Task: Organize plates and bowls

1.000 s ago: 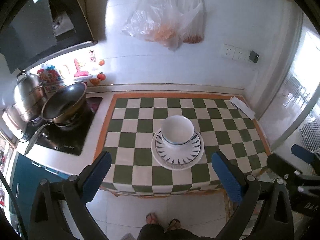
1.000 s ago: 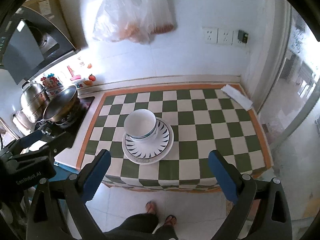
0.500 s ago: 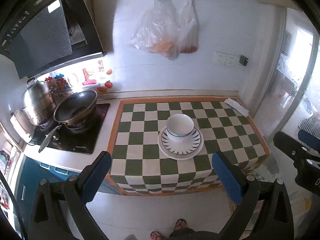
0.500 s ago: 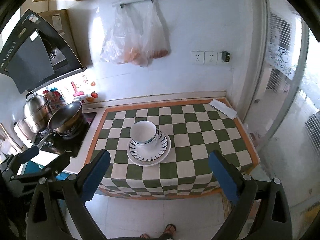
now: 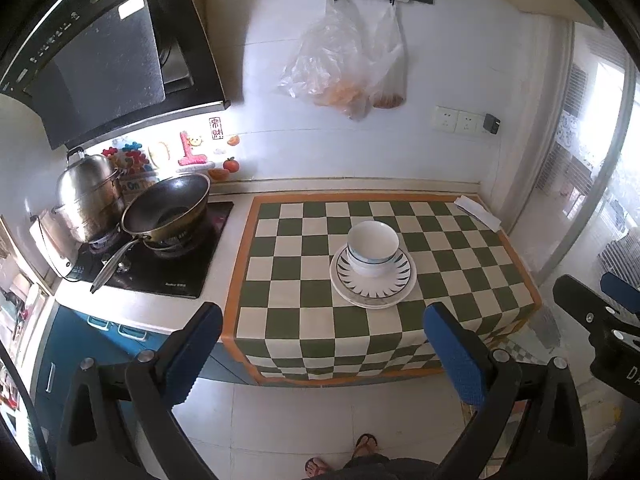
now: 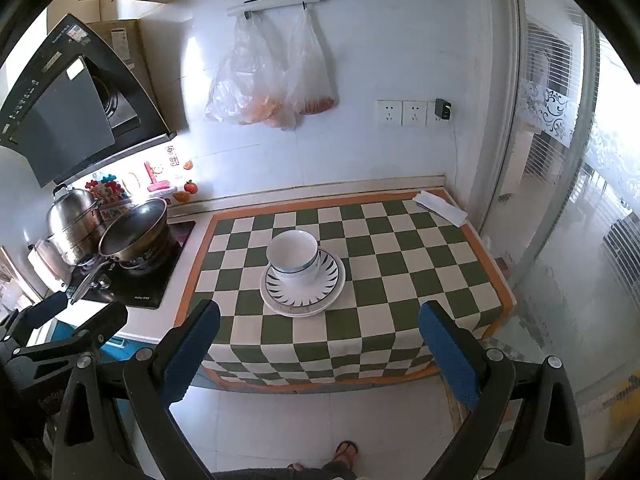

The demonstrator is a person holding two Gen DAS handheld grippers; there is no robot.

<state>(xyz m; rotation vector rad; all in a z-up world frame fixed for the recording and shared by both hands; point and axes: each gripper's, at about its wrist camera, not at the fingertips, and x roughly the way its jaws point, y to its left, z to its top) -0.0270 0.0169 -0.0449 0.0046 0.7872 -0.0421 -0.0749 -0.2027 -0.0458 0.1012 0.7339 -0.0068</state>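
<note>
From the left wrist view, the left claw (image 5: 323, 350) hangs released, its two blue-padded fingers spread wide and holding nothing, out over the pale tiled floor (image 5: 304, 420) in front of the counter (image 5: 168, 304). The white ceramic bowl with a thin blue band (image 5: 372, 247) sits upright on the white round plate with dark radiating petal marks (image 5: 373, 280), which seems to rest on a second plain plate beneath it. That stack stands on the green-and-cream checkered cloth with an orange border (image 5: 360, 332), ahead of the claw and well apart from it, roughly in line with the gap between the fingers but nearer the right one. A dark metal wok (image 5: 166, 208) and a steel stockpot (image 5: 86, 196) stand on the black stove to the left. The right claw (image 5: 596, 300) shows at the right edge, its fingers apart.

From the right wrist view, the right claw (image 6: 320, 354) is likewise released and empty, fingers wide, off the counter's front edge. The bowl (image 6: 293, 255) on its plate (image 6: 303, 288) lies ahead, well apart, centred slightly left between the fingers. Two clear plastic bags (image 6: 272, 88) hang on the wall above. A folded white cloth (image 6: 439, 208) lies at the checkered cloth's far right corner.
</note>
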